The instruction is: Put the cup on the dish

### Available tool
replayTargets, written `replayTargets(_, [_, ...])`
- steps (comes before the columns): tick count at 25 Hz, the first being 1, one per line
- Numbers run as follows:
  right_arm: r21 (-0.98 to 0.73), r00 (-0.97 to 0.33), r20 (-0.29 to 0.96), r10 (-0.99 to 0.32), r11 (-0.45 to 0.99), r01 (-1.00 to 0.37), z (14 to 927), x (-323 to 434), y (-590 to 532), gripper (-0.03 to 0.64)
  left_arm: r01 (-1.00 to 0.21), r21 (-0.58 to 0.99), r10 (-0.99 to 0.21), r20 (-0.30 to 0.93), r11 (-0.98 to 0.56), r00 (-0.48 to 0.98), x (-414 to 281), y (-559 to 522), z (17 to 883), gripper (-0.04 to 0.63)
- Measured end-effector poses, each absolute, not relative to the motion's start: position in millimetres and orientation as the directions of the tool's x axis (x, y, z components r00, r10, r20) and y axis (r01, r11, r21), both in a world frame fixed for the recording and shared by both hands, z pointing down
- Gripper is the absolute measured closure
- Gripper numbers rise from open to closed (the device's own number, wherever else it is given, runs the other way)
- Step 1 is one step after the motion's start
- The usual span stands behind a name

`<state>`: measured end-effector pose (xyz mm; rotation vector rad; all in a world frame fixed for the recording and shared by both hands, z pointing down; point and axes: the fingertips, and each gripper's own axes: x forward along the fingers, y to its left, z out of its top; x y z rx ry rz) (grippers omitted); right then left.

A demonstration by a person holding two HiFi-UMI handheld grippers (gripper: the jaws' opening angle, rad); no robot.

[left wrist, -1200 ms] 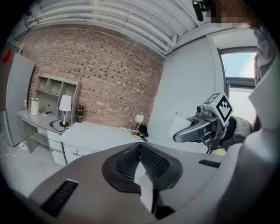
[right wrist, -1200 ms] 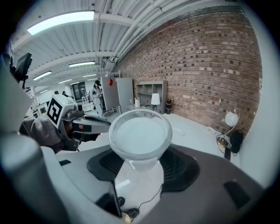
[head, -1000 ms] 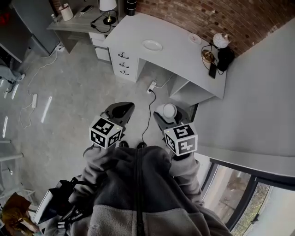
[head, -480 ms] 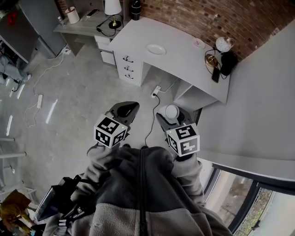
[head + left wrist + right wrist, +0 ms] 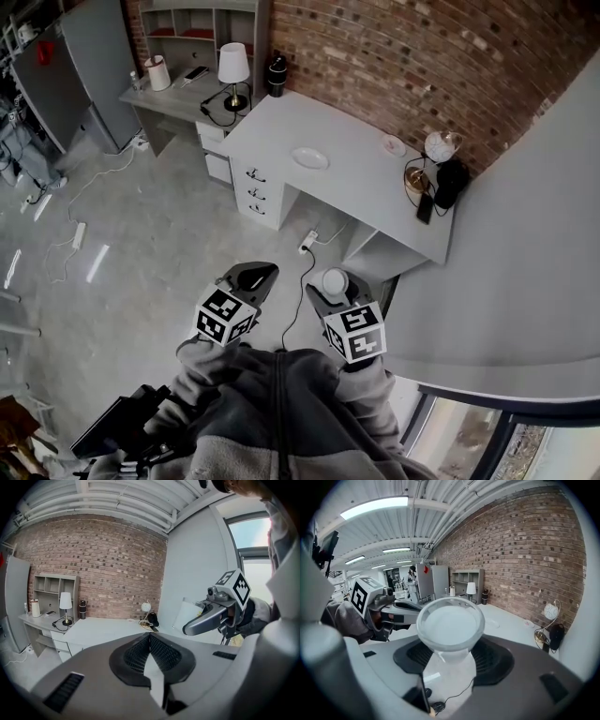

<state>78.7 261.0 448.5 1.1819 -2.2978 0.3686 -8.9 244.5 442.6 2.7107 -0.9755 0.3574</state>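
The right gripper (image 5: 336, 289) clamps a white cup (image 5: 450, 626) upright between its jaws, well apart from the dish (image 5: 309, 158) on the desk (image 5: 375, 197). The left gripper (image 5: 255, 275) has its jaws pressed together, holding nothing.

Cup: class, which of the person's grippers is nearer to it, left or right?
Right. The right gripper holds the cup between its jaws; the left gripper stands apart, to the cup's left in the head view.

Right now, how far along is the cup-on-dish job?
Done: the translucent white cup is gripped upright in the right gripper. In hand: it is held over the floor, short of the white desk. Left: reach the round white dish on that desk and set the cup down.
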Motion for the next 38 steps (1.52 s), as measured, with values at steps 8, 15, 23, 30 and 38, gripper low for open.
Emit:
replayTargets(8, [-0.012,-0.499,0.586,-0.639,0.608,-0.793,457,84,277,0.362,-0.684,0.132,-0.621,0.323,-0.717,0.714,1,255,454,0.589])
replayTargets(15, [-0.023,-0.504,0.582,-0.639,0.606,-0.795,468,112,286,0.364,-0.708,0.118,-0.644,0.334,-0.696,0.688,16,258,463,0.589])
replayTargets(23, [-0.033,-0.509,0.576,-0.640,0.604,-0.796,470,124,283,0.363,-0.716,0.105,-0.652,0.339,-0.691,0.679,23,248,461,0.589])
replayTargets(30, [-0.033,-0.510,0.579,-0.636,0.607,-0.794,480,122,262,0.364,-0.720,0.109,-0.658,0.331,-0.686,0.677,20,225,470,0.589])
replayTargets(38, [-0.008,-0.487,0.575,-0.658,0.591,-0.807,484,114,195,0.364,-0.714,0.114,-0.661,0.304,-0.690,0.687,8,153,471,0.589])
